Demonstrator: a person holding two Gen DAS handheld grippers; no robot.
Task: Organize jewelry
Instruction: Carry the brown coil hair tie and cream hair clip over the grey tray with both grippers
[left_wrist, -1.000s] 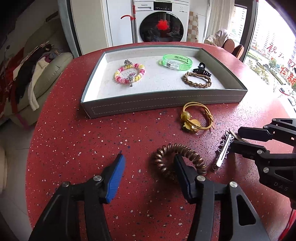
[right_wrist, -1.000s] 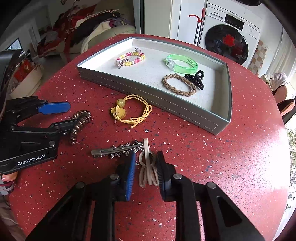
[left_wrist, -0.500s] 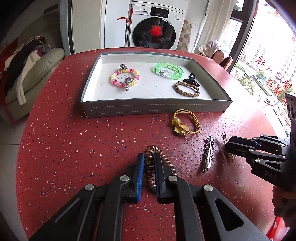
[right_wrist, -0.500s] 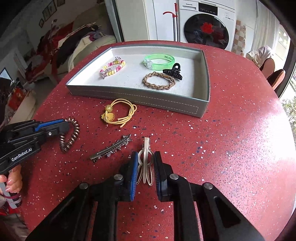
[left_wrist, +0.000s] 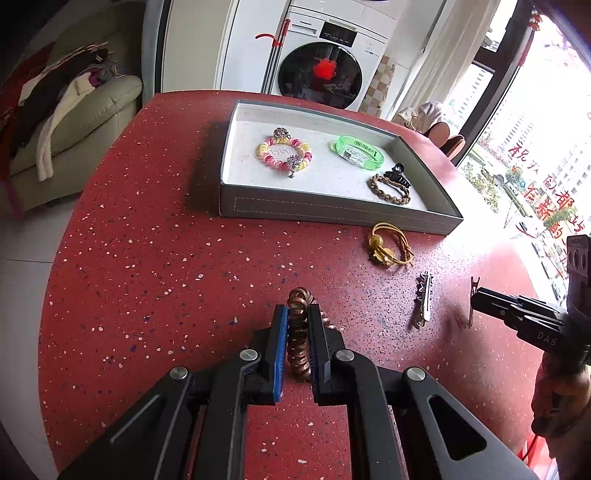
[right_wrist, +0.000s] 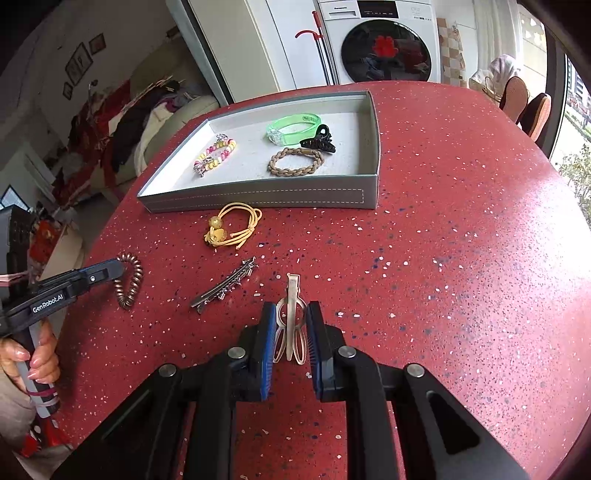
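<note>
Your left gripper (left_wrist: 296, 345) has its fingers closed on the coil tie (left_wrist: 298, 339), and your right gripper (right_wrist: 291, 334) has its fingers pressed onto the beige clip (right_wrist: 291, 317). Both things are near the counter (right_wrist: 461, 258); I cannot tell if they are lifted off it. I judge the step in hand is the pickup. Next you should raise each one over the near wall of the tray (right_wrist: 266, 195) and set it on a free place of the floor inside.

The right view shows the coil hanging as a loop from the left fingers. The left view shows the clip only edge-on. The yellow tie (left_wrist: 389, 249) and the metal clip (left_wrist: 423, 301) lie loose between you and the tray.
</note>
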